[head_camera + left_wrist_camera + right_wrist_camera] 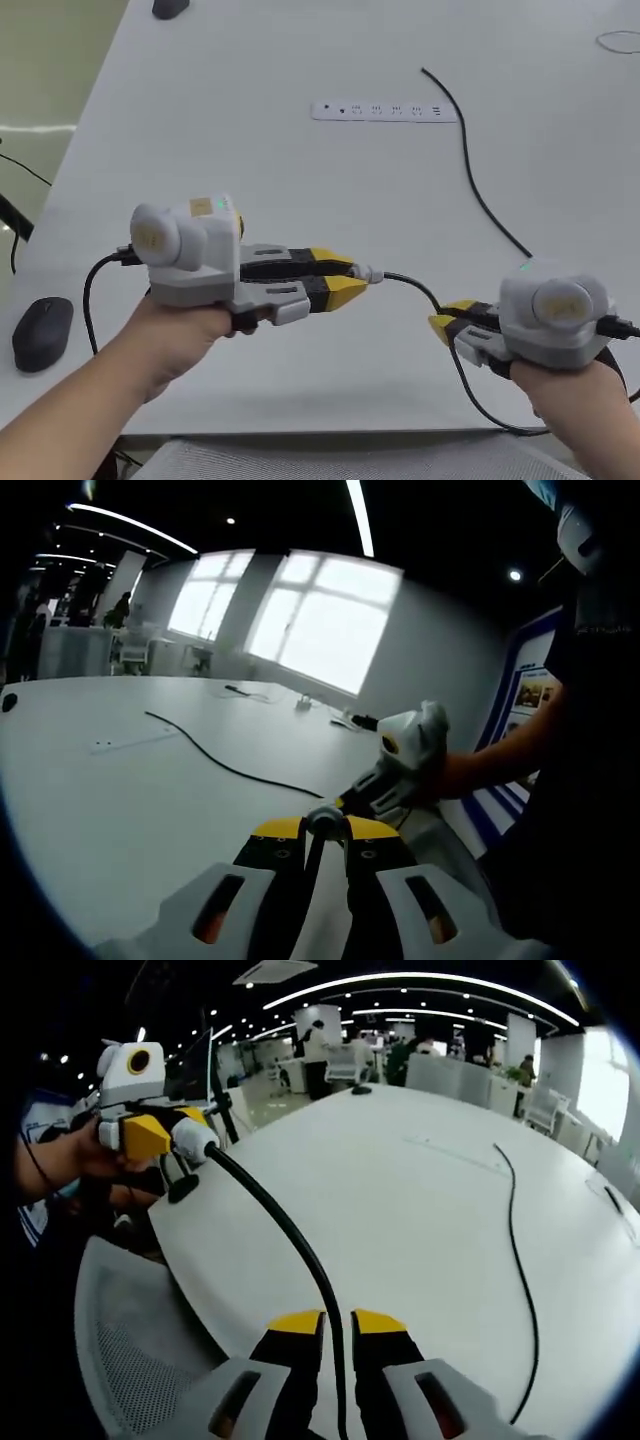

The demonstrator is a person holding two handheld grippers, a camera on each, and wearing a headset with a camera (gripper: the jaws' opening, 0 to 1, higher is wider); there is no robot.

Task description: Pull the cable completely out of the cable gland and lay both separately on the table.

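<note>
cable (410, 283): black, one end seated in the cable gland (371, 273), not pulled out. both hang in the air above the near edge of the table (250, 170); neither rests on it.

left gripper (352, 277): you hold it on the left, pointing right. its yellow-tipped jaws are clamped on the cable gland. in the left gripper view the pale round gland (325, 820) sits pinched between the two tips.

right gripper (438, 317): you hold it on the right, a little nearer than the left one, pointing left. its jaws are closed on the cable. in the right gripper view the cable (290, 1235) runs from between the two tips up to the gland (193, 1137) at the left gripper (150, 1132).

span between the grippers: a short curved length of cable, bowed slightly, not taut. behind the right gripper the cable droops in a loop toward the near table edge.

on the table:
- white power strip (384, 111), far, about centre.
- black lead (480, 190) running from just right of the power strip toward the right gripper. you cannot tell whether it joins the held cable.
- dark mouse (42, 332), near left edge, well apart from the left gripper.
</note>
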